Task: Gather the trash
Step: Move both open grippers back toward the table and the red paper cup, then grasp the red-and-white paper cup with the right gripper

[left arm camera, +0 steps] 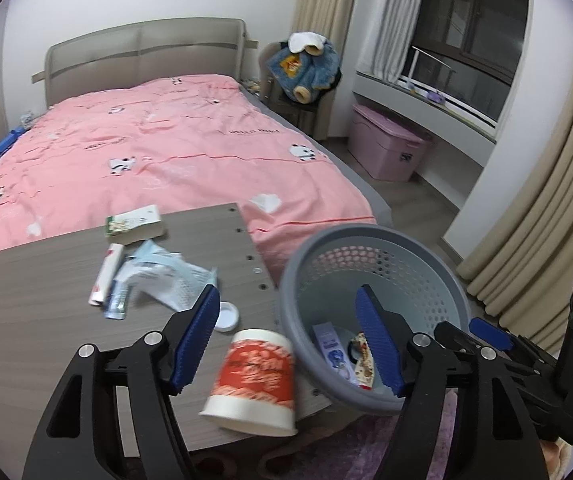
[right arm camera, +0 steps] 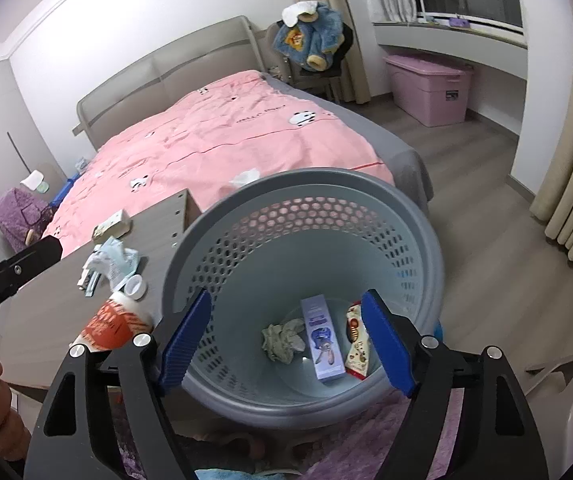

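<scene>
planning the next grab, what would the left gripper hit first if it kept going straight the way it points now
Most likely the red-and-white paper cup lying on its side at the edge of the grey wood-grain table. It sits low between the left gripper's open jaws, untouched. Depth is unclear, so the grey perforated plastic basket rim could come first.

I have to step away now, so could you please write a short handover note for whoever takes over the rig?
Left gripper: open, empty, above the red-and-white cup at the table edge.
Right gripper: open, empty, over the grey basket.
Done: purple box, snack wrapper and crumpled tissue lie in the basket.
Left: the cup, white lid, tubes, crumpled wrappers and small box on the table.
</scene>
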Demonstrator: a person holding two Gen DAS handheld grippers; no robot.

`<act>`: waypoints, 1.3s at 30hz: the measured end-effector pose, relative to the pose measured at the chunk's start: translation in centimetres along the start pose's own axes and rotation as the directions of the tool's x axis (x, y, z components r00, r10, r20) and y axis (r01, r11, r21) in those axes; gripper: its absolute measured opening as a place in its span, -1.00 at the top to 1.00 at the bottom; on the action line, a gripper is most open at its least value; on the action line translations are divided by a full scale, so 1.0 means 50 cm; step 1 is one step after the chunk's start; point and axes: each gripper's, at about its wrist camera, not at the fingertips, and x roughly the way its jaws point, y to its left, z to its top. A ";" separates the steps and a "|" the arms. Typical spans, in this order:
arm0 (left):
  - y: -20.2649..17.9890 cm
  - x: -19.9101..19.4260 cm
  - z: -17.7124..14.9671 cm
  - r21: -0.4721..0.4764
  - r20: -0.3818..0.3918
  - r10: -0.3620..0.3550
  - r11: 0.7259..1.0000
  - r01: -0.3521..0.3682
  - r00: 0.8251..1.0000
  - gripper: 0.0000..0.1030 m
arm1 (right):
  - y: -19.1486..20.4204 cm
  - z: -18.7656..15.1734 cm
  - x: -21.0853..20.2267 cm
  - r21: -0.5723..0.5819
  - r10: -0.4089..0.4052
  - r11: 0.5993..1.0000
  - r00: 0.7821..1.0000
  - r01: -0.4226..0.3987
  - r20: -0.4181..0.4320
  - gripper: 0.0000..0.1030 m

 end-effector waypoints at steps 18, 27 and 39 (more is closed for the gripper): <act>0.152 -0.099 -0.049 -0.110 0.059 0.171 0.980 -0.164 0.983 -0.35 | 0.120 -0.051 -0.024 -0.129 0.069 0.989 0.998 -0.068 0.004 -0.83; 0.220 -0.118 -0.093 -0.156 0.038 0.254 0.957 -0.245 0.966 -0.36 | 0.183 -0.089 -0.014 -0.211 0.126 0.969 0.991 -0.130 -0.033 -0.87; 0.267 -0.122 -0.127 -0.203 0.002 0.276 0.941 -0.270 0.961 -0.36 | 0.258 -0.119 0.041 -0.322 0.106 0.940 0.993 -0.115 -0.046 -0.87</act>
